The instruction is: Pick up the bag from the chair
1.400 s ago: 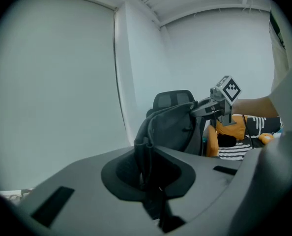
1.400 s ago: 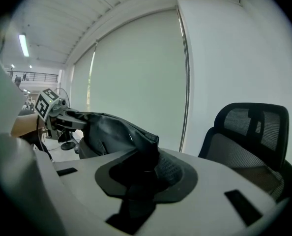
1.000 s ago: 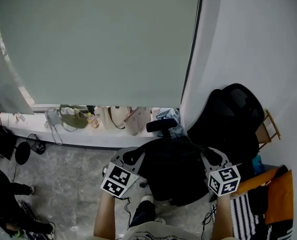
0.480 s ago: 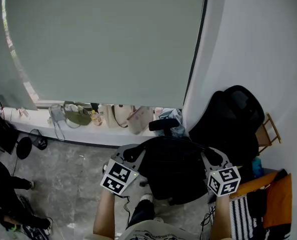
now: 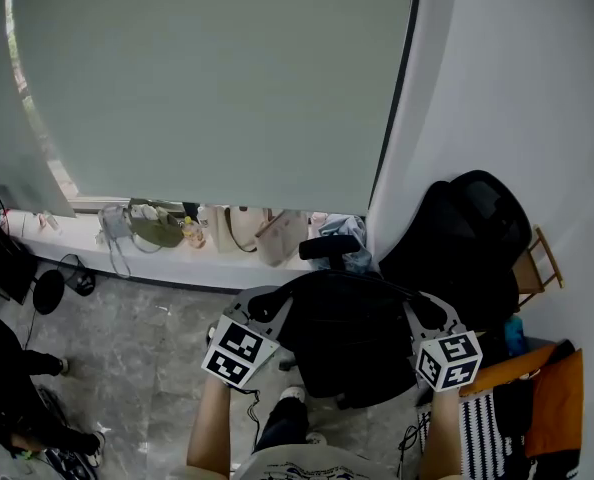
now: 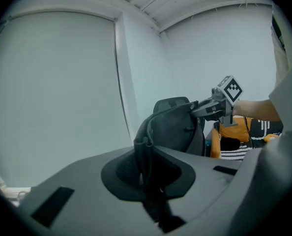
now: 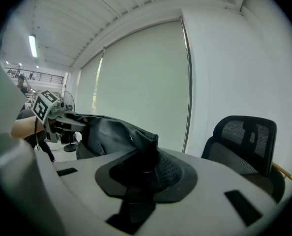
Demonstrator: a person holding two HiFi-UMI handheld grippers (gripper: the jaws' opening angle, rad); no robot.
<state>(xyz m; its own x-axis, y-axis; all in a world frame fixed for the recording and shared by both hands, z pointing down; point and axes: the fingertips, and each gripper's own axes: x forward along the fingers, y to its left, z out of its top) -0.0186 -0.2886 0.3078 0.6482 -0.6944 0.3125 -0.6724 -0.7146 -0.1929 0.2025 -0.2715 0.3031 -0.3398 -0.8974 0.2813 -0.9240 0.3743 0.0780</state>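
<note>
A black bag hangs stretched between my two grippers, above the grey floor and clear of the chair. My left gripper is shut on the bag's left edge, and dark fabric is pinched between its jaws. My right gripper is shut on the right edge, with fabric bunched in its jaws. The left gripper view shows the bag running across to the right gripper. The black mesh office chair stands just right of the bag, against the white wall.
Several handbags and a beige tote sit on the window ledge under a drawn blind. A black fan stands on the floor at left. An orange item and striped cloth lie at lower right. The chair is close on the right.
The head view has shifted a little. Both grippers stay shut on the bag, held at about the same height.
</note>
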